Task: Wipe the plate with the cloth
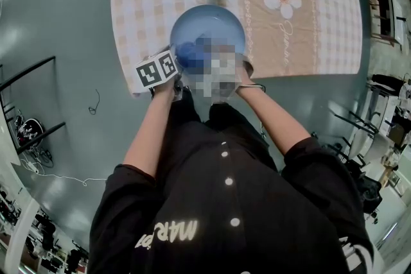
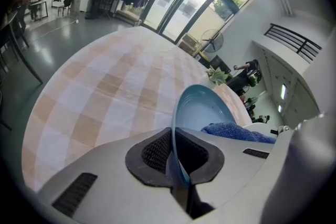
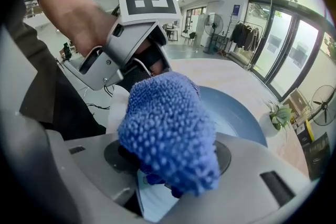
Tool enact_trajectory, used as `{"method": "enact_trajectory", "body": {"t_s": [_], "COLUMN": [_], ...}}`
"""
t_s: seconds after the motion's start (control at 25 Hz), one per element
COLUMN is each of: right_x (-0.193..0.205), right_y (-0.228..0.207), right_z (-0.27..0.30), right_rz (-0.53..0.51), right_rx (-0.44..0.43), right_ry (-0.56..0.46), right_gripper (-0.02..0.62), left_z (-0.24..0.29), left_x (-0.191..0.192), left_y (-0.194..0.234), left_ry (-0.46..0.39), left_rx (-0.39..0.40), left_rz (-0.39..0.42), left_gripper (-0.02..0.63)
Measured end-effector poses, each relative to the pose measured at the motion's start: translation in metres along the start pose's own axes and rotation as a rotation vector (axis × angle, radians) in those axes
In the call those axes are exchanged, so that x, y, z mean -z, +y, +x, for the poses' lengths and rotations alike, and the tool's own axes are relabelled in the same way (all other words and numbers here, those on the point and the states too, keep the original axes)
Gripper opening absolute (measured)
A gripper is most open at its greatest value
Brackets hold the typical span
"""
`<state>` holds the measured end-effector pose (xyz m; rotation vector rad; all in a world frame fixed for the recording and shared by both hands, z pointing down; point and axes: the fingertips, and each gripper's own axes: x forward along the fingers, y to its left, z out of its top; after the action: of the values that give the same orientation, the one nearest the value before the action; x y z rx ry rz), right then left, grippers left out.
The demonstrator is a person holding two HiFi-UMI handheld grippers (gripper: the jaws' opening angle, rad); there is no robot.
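Left gripper pinches the 7 o'clock rim, in the head view, of the round light-blue plate; your right gripper, clenched on the nubbly blue microfibre cloth, sits just inside that rim, with the plate's open face lying toward 1 o'clock.

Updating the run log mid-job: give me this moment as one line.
left gripper: jaws shut on rim of round light-blue plate | right gripper: jaws shut on blue nubby cloth | cloth over plate face

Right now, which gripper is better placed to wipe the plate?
The right gripper: it is shut on the blue cloth, which is at the inner face of the plate. The left gripper is shut on the plate's rim, holding it.
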<state>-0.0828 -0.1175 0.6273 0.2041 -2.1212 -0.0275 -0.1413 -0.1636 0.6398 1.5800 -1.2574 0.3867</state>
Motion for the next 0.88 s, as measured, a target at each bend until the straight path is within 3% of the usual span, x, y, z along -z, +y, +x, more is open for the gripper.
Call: {"method": "enact_trajectory", "body": {"t_s": [0.4, 0.88], "right_x": [0.004, 0.014], "right_y": [0.001, 0.015], "right_z": [0.01, 0.006], "right_rz": [-0.001, -0.164], "right_rx": [-0.017, -0.065], "right_ry": [0.023, 0.057], "right_gripper": [0.196, 0.196], "left_z": [0.003, 0.003], "left_x": [0.0, 0.001], "left_y": [0.003, 0.002], "left_ry": [0.01, 0.015], "left_rx": [-0.002, -0.011], "left_rz": [0.013, 0.024], "left_gripper": [0.029, 0.029]}}
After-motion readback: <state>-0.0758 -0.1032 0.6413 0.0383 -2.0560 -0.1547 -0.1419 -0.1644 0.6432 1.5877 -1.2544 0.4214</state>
